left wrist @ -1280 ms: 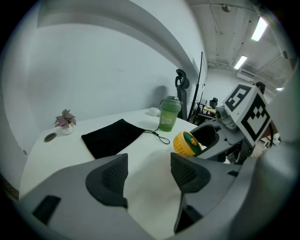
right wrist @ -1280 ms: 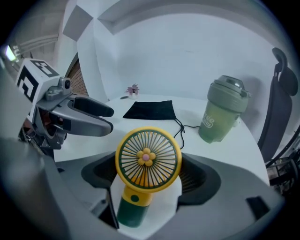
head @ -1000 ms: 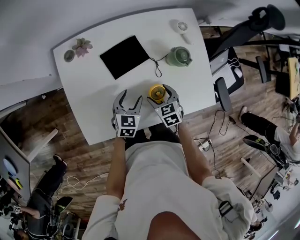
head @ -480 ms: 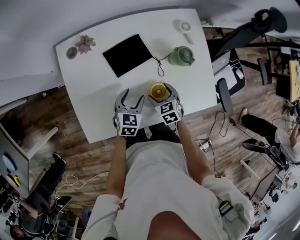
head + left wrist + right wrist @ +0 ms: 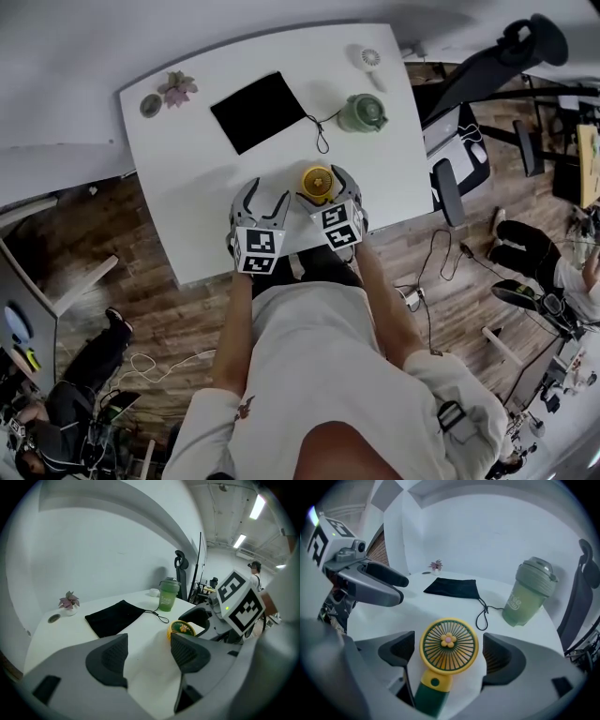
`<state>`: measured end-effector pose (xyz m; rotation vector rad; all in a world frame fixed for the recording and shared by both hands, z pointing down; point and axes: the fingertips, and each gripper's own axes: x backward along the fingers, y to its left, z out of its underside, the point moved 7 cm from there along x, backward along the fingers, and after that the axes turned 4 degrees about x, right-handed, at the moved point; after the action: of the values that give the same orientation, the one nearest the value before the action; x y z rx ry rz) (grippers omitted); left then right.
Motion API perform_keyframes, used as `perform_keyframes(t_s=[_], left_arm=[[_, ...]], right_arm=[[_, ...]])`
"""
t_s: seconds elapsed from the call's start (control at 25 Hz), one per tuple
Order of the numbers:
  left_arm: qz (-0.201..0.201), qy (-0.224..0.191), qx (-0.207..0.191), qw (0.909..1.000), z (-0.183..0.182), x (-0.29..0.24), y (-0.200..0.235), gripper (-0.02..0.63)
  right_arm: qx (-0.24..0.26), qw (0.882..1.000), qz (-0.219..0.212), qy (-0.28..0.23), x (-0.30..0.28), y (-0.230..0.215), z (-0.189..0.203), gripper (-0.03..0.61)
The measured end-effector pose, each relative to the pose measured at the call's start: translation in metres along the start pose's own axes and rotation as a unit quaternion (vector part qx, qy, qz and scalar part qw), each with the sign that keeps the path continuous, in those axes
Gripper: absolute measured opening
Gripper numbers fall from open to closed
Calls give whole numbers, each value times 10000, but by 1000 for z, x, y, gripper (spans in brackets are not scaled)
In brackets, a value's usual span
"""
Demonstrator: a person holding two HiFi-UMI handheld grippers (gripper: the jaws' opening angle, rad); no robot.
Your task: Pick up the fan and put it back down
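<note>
Right claw (image 5: 449, 654) was spreading its jaws around the yellow-and-green fan (image 5: 448, 641). The fan's round grille sat between the two pads with a narrow gap on either side, gripped by neither, as it rested near the front edge of the white table (image 5: 187, 159). Left claw (image 5: 150, 651) hovered just beside it, jaws apart with nothing but bare tabletop between them. With the fan apparently set back down, the hazards lay in the retreat. The pads stood close to the grille, so a pull-back that drifted sideways or rolled could have let one jaw hook the rim and drag or flip the fan. Its green handle ran back under the claw toward the person, and how much of it was supported could not be seen. A snag in that direction would likely have carried the fan toward the table's edge and the wooden floor (image 5: 159, 319) below. The round head also looked liable to rock if released off balance. The left claw's nearness added a second risk, since any crossing motion could have knocked the fan or clashed the two tools. The green tumbler (image 5: 529, 595) and the black pouch (image 5: 452, 587) with its looped cord (image 5: 483, 613) stood well apart and seemed in little danger.
</note>
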<state>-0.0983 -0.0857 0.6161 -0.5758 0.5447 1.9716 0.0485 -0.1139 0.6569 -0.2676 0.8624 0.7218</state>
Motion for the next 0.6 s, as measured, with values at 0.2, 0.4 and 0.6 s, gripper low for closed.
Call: perform_keyframes(t_s=[0.2, 0.4, 0.6], left_arm=[[-77, -205, -70, 9997, -10, 12, -1, 282], [-222, -553, -184, 9981, -33, 31, -6, 282], [-382, -1067, -326, 9930, -66, 56, -15, 282]], right_arm=[[32, 9987, 210, -457, 24, -2, -16, 453], [-21, 9910, 472, -1253, 65, -10, -45, 416], [100, 9780, 686, -1968, 112, -15, -74, 392]])
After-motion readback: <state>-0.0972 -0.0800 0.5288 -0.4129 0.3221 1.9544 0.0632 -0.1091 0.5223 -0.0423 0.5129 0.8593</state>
